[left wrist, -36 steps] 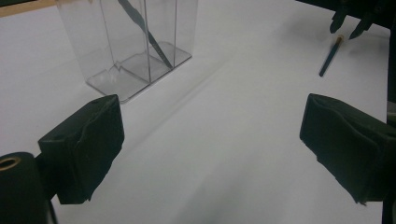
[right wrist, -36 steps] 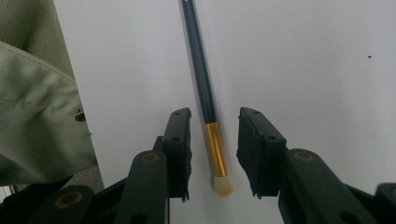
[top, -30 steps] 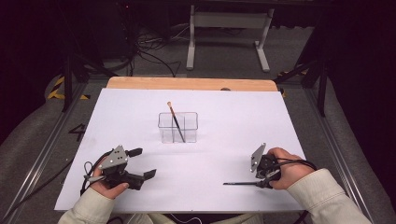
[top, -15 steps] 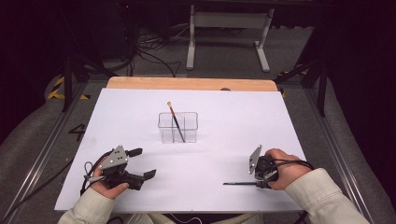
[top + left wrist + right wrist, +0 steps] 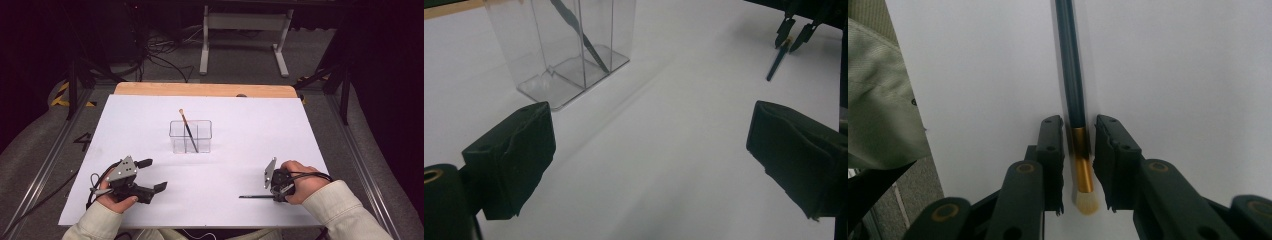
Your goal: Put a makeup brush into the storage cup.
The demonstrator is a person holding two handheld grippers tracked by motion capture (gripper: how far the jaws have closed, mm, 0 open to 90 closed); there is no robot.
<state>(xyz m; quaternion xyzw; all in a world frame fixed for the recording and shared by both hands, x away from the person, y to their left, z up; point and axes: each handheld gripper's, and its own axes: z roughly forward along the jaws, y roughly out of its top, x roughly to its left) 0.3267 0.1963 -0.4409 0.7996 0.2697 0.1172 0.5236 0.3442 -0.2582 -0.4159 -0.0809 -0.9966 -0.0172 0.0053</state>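
Note:
A dark-handled paintbrush (image 5: 255,196) with a gold ferrule and pale bristles lies flat on the white table near the front right. My right gripper (image 5: 275,194) is down over its bristle end. In the right gripper view the jaws flank the ferrule of this brush (image 5: 1070,75), and the right gripper (image 5: 1079,150) has just been closing, with a thin gap still showing. A second brush (image 5: 189,131) leans inside a clear divided container (image 5: 190,136) mid-table. My left gripper (image 5: 153,175) rests at the front left, open and empty, and faces the container (image 5: 569,45).
White paper (image 5: 250,140) covers the table, with a wooden strip (image 5: 200,90) along the far edge. A light sleeve (image 5: 878,100) lies beside the right jaws. Metal stand legs (image 5: 240,45) and cables sit on the floor beyond the table.
The right gripper has shifted slightly over the brush's end; its jaws look narrower. The left gripper, the container and the lying brush stay where they were.

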